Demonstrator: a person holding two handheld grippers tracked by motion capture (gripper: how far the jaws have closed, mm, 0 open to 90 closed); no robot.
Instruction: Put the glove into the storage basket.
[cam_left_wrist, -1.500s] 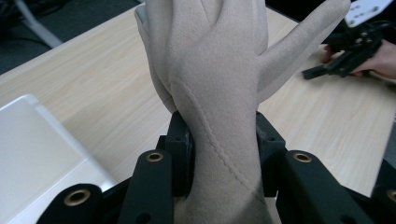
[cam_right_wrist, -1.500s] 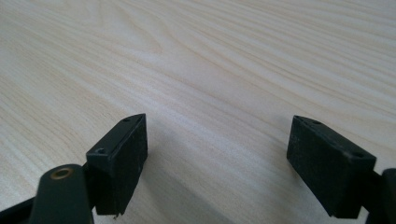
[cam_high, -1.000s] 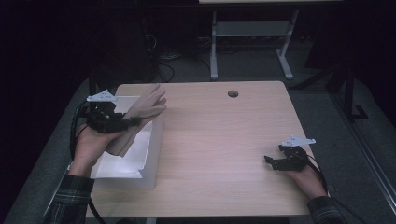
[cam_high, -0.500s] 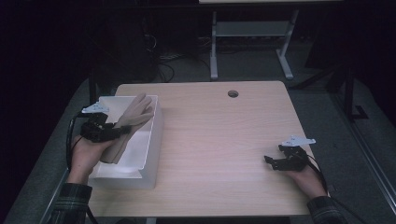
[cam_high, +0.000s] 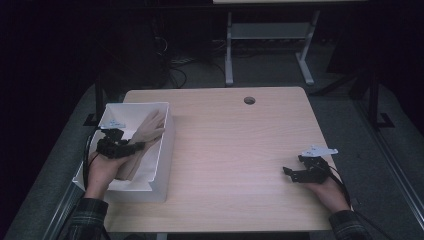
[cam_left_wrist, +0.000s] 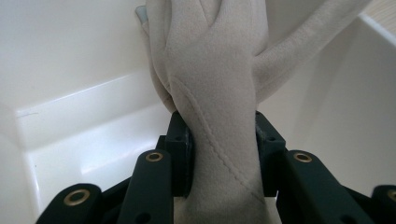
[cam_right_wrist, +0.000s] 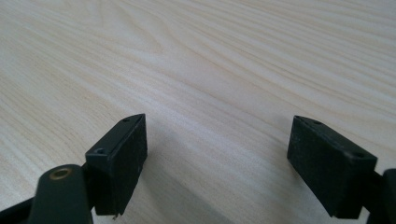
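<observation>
A beige glove (cam_high: 145, 131) hangs inside the white box (cam_high: 165, 145) at the table's left side. My left gripper (cam_high: 131, 147) is shut on the glove's wrist part, down within the box. In the left gripper view the glove (cam_left_wrist: 219, 88) is pinched between the two black jaws, its fingers pointing up toward the box's white wall (cam_left_wrist: 70, 70). My right gripper (cam_high: 289, 173) rests near the table's right front corner, open, with nothing between its pads (cam_right_wrist: 122, 154) but bare wood.
The light wooden table (cam_high: 235, 150) has a round cable hole (cam_high: 249, 100) near its far edge. Beyond the table stand a grey desk frame (cam_high: 270, 45) and loose cables on the dark floor. The box sits flush with the table's left edge.
My left gripper has carried the glove from above the box's right wall leftward and down into the box. The right gripper has stayed still.
</observation>
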